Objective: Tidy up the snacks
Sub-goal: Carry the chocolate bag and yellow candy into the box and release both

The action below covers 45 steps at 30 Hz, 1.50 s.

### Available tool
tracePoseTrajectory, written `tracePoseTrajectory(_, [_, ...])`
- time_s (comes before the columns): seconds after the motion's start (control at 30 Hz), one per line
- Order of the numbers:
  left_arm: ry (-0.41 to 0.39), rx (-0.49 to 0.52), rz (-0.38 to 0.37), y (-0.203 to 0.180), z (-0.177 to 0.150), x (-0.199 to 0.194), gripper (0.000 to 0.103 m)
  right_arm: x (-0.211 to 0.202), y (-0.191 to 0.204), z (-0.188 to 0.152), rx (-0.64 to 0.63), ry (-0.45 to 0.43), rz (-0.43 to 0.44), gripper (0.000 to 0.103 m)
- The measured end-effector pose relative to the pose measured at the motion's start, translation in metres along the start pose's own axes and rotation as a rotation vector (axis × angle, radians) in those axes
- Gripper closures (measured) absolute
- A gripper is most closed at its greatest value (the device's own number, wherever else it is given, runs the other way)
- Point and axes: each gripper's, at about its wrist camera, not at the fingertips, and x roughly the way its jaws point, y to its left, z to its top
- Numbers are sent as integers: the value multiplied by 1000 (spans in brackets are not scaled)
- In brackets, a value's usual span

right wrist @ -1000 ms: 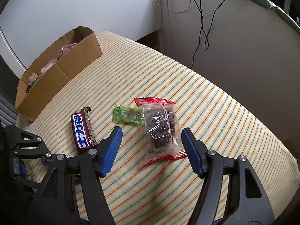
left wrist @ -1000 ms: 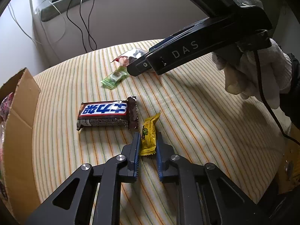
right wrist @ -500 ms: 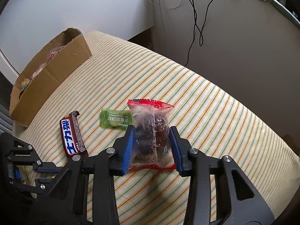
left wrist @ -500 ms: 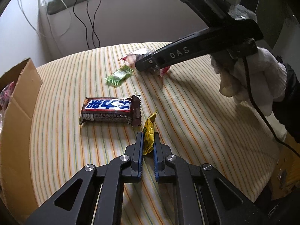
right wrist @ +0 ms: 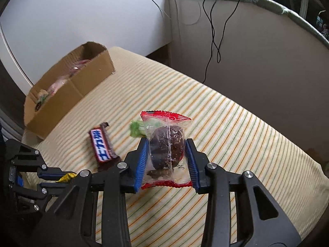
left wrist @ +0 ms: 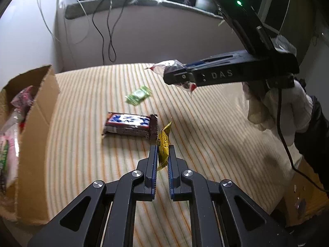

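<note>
We hold both grips firm: left gripper [left wrist: 162, 154] clenched on yellow candy [left wrist: 163, 144], right gripper [right wrist: 166, 150] grasping clear snack pouch [right wrist: 167, 150]; carry level to the box [right wrist: 67, 94] ahead-left.

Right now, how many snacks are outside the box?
4: yellow candy in the left tool, clear packet in the right tool, chocolate bar and green candy on the table.

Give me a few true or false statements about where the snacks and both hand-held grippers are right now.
1. The left hand-held gripper pinches the yellow candy. True.
2. The right hand-held gripper is open and holds nothing. False: it is shut on the clear red-edged packet.
3. The chocolate bar lies on the striped cloth. True.
4. The green candy is inside the cardboard box. False: it lies on the cloth.
</note>
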Motion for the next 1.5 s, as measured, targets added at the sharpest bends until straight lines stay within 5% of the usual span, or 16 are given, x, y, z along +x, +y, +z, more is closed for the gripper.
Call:
tracePoseTrajectory(0.5, [-123,-106,117,56,-3,-55,95,-17,62,43,-72,-80,59,65])
tracePoseTrajectory(1.07, [-193,-228,308,132,-16,-99,95,28,129,99,-148,-78,120,65])
tracePoseTrajectory(1.5, [-192,-246,388,153,-18,-101,95,75,155,134,-169,-44,143,65])
